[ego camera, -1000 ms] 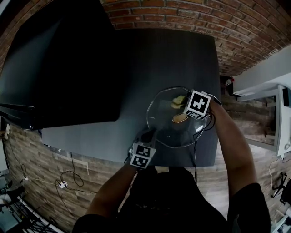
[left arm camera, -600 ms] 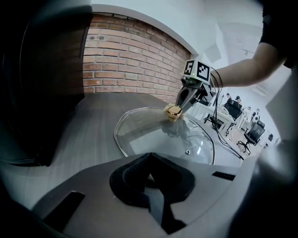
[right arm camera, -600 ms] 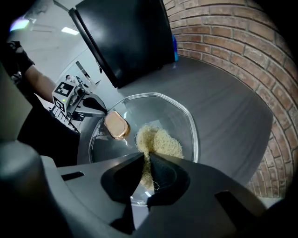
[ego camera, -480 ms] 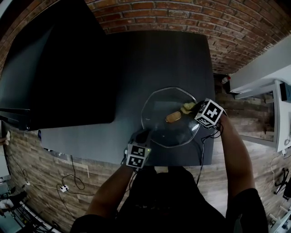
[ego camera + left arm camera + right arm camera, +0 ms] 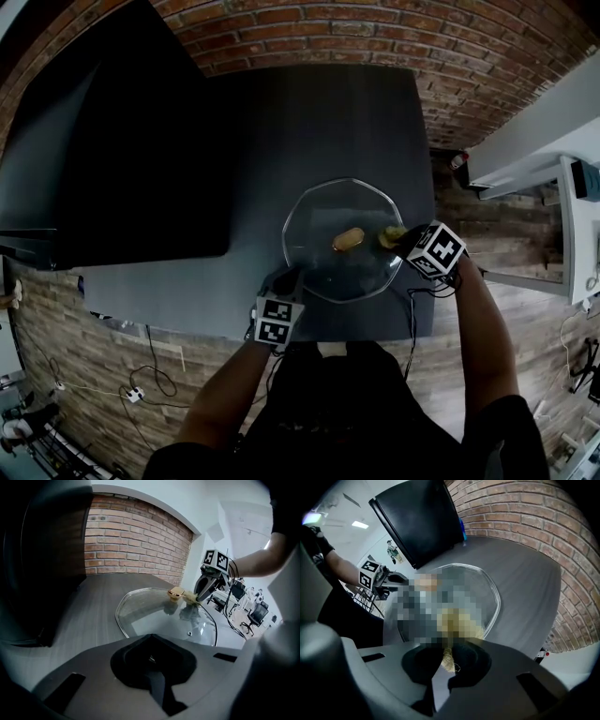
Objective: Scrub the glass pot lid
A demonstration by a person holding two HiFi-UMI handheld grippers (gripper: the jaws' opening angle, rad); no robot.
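A clear glass pot lid [image 5: 323,214] with a gold knob [image 5: 348,239] lies flat on the dark table [image 5: 309,122]. My left gripper [image 5: 285,281] is shut on the lid's near rim; in the left gripper view the lid [image 5: 154,616] runs in under its jaws [image 5: 152,660]. My right gripper [image 5: 405,240] is shut on a yellow scrub sponge [image 5: 391,234] and presses it onto the lid's right part, just right of the knob. The sponge [image 5: 450,656] shows between the jaws in the right gripper view, with the lid [image 5: 490,590] beyond it, partly under a mosaic patch.
A big black panel [image 5: 112,159] stands on the table's left half. A brick wall [image 5: 375,37] runs behind. The table's right edge [image 5: 427,178] is close to the right gripper, with white furniture [image 5: 562,187] past it. Cables [image 5: 150,375] lie on the floor.
The right gripper has slid the sponge from beyond the knob round the lid's right side, toward me. The left gripper has kept its hold on the near rim.
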